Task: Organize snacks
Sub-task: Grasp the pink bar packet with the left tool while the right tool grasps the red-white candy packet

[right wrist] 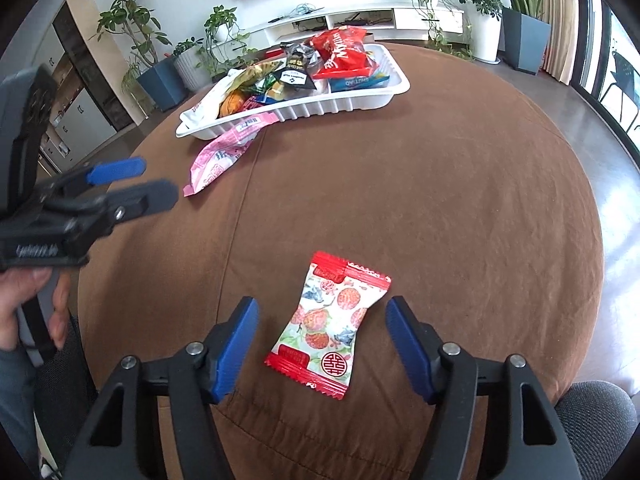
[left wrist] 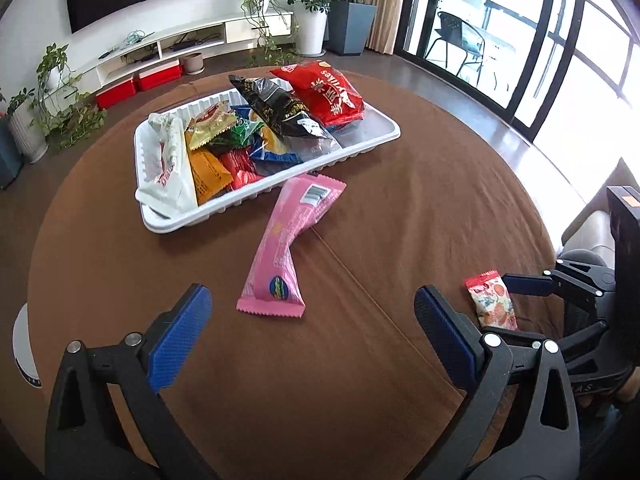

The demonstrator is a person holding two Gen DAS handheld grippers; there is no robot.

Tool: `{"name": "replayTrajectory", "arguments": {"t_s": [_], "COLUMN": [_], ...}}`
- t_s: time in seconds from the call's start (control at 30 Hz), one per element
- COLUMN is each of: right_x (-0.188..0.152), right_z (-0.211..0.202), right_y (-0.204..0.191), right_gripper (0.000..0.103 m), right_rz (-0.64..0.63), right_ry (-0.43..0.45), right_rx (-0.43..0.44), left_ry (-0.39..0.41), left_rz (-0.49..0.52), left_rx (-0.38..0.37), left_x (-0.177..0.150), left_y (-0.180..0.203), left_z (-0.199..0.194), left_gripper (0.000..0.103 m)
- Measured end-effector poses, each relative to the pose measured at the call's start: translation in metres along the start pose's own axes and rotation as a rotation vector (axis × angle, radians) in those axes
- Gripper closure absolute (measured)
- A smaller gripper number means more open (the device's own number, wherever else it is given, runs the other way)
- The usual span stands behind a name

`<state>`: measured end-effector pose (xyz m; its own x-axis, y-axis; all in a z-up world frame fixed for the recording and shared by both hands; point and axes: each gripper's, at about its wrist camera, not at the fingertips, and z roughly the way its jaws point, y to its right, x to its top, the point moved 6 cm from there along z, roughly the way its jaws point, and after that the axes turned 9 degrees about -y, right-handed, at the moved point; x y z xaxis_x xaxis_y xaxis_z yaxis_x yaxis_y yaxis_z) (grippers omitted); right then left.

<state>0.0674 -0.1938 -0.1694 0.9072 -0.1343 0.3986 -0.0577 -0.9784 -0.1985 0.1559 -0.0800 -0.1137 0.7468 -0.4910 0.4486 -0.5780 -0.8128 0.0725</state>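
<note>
Round table point(left wrist: 420, 208) under a brown cloth, filling most of both views. White ribbed tray point(left wrist: 372, 142), upper centre of the left wrist view and upper centre of the right wrist view, heaped with snack packets: red bag point(left wrist: 324, 92), black bag point(left wrist: 280, 110), white packet point(left wrist: 170, 164), orange and smaller ones overlapping so that their count cannot be told. Pink wrapper point(left wrist: 286, 236), long, lying on the cloth with its top end resting against the tray's near rim; shown full length in the left wrist view, foreshortened at left centre in the right wrist view. Small red-and-white packet point(right wrist: 332, 324), flat on the cloth at lower centre of the right wrist view, whole and printed with red fruit; in the left wrist view only a sliver at right, partly behind a finger. Left gripper point(left wrist: 312, 332), tilted down over bare cloth, jaws wide apart, nothing between them. Right gripper point(right wrist: 320, 344), tilted down, jaws apart on either side of the small packet, pads clear of it. A hand point(right wrist: 24, 304) on the left gripper's handle, lower left of the right wrist view only, cut by the frame edge.
</note>
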Motion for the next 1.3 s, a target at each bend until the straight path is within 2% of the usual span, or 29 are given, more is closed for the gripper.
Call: {"name": "replayTrajectory", "arguments": {"t_s": [0.1, 0.17, 0.27, 0.4, 0.43, 0.47, 0.5, 0.57, 0.8, 0.97, 1.3], "right_x": [0.0, 0.0, 0.001, 0.002, 0.001, 0.001, 0.001, 0.001, 0.001, 0.001, 0.0], "right_z": [0.001, 0.001, 0.001, 0.002, 0.001, 0.001, 0.001, 0.001, 0.002, 0.002, 0.003], "right_y": [-0.001, -0.001, 0.0, -0.001, -0.001, -0.001, -0.001, -0.001, -0.002, -0.002, -0.003], "right_gripper": [0.033, 0.033, 0.033, 0.033, 0.033, 0.033, 0.033, 0.033, 0.033, 0.033, 0.033], "right_rz": [-0.002, -0.003, -0.003, -0.007, -0.008, -0.008, -0.009, -0.01, -0.013, -0.013, -0.009], "right_ry": [-0.002, -0.003, -0.003, -0.002, -0.002, -0.002, -0.002, -0.001, 0.0, 0.0, -0.003], "right_rx": [0.002, 0.004, 0.009, 0.008, 0.008, 0.009, 0.009, 0.011, 0.007, 0.006, 0.003], "left_ry": [-0.049, -0.085, -0.126, -0.154, -0.161, -0.168, -0.174, -0.191, -0.194, -0.195, -0.174], "left_rz": [0.031, 0.045, 0.062, 0.055, 0.048, 0.041, 0.038, 0.041, 0.03, 0.027, 0.001], "left_rx": [0.01, 0.01, 0.007, 0.009, 0.008, 0.001, -0.002, 0.005, 0.018, -0.001, -0.035], "left_x": [0.015, 0.021, 0.029, 0.036, 0.038, 0.039, 0.041, 0.042, 0.048, 0.053, 0.024], "left_y": [-0.006, -0.008, -0.009, -0.013, -0.015, -0.016, -0.017, -0.019, -0.022, -0.019, -0.019], "left_z": [0.016, 0.029, 0.046, 0.062, 0.065, 0.068, 0.071, 0.077, 0.085, 0.088, 0.073], "left_gripper": [0.002, 0.015, 0.027, 0.029, 0.035, 0.045, 0.049, 0.068, 0.069, 0.081, 0.082]}}
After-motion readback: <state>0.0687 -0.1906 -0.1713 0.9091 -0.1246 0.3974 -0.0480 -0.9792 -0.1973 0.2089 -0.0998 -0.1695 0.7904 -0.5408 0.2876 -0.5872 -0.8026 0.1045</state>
